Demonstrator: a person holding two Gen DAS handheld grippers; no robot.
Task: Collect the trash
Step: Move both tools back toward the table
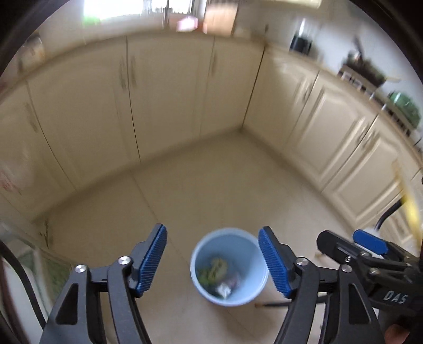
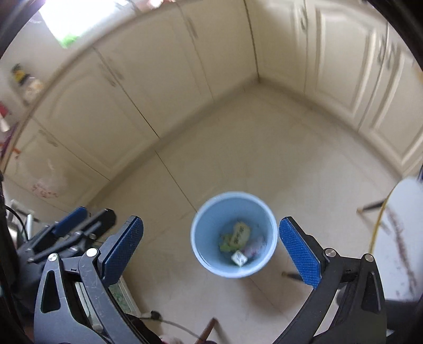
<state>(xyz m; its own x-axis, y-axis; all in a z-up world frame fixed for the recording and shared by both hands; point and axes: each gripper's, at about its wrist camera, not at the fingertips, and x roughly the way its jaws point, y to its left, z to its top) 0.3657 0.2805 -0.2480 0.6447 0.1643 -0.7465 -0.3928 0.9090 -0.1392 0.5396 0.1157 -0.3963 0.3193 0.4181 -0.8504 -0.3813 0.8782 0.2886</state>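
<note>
Both wrist views look steeply down from high up; both share the blue bin (image 1: 229, 267) (image 2: 234, 234).

light: soft daylight, window (image 1: 119, 9) blown out top left, same in right wrist view | shadows: faint | blur: motion smear on cabinets (image 1: 164, 100), bin (image 2: 234, 234) soft | edges: heavy fisheye bend, dark vignette corners

Pale tiled floor (image 2: 238, 148) — a light blue bin (image 2: 203, 254) stands on it, trash (image 2: 239, 235) inside.
</note>
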